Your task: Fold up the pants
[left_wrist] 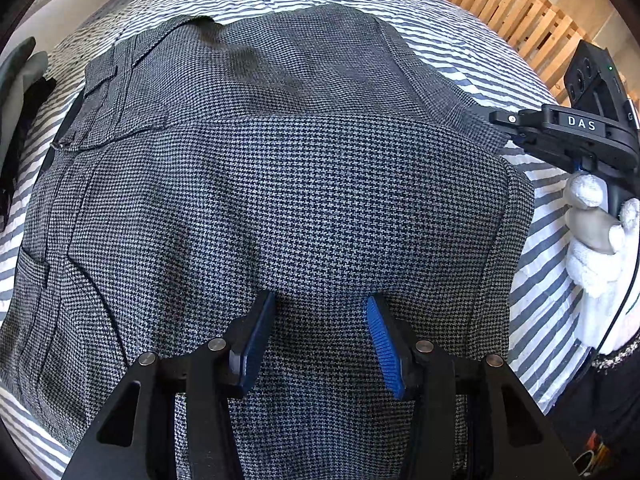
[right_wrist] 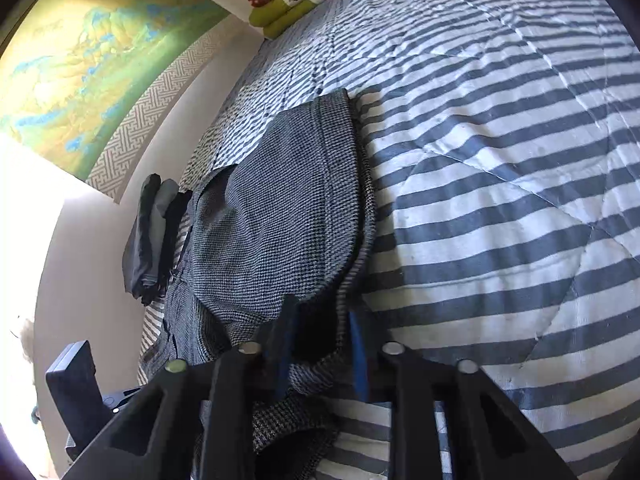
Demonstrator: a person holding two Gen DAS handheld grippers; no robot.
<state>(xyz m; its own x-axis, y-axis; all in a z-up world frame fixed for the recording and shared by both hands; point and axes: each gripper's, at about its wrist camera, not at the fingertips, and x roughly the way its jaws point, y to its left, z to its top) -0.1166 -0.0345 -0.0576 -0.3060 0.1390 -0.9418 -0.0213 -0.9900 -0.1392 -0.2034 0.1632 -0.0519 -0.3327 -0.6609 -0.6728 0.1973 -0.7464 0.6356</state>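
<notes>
Grey houndstooth wool, the pants (left_wrist: 280, 200) lie folded over on the striped duvet (right_wrist: 500, 160) of the bed. My left tongs (left_wrist: 320, 320) hover over the cloth with blue pads parted, nothing between them. My right tongs (right_wrist: 320, 344) pinch the fabric's edge at the fold, nearly closed on it. Seen from the left, the right tool reads "DAS" (left_wrist: 582, 123), held by my white-gloved hand (left_wrist: 596, 232). Dark folded clothes (right_wrist: 154, 236) sit by the wall.

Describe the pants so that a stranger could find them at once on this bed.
Start from the blue-and-white striped quilt covering the bed. The pants lie flat on it, folded into layers. Their grey-and-black houndstooth weave sets them apart from the plain dark clothes by the wall.
</notes>
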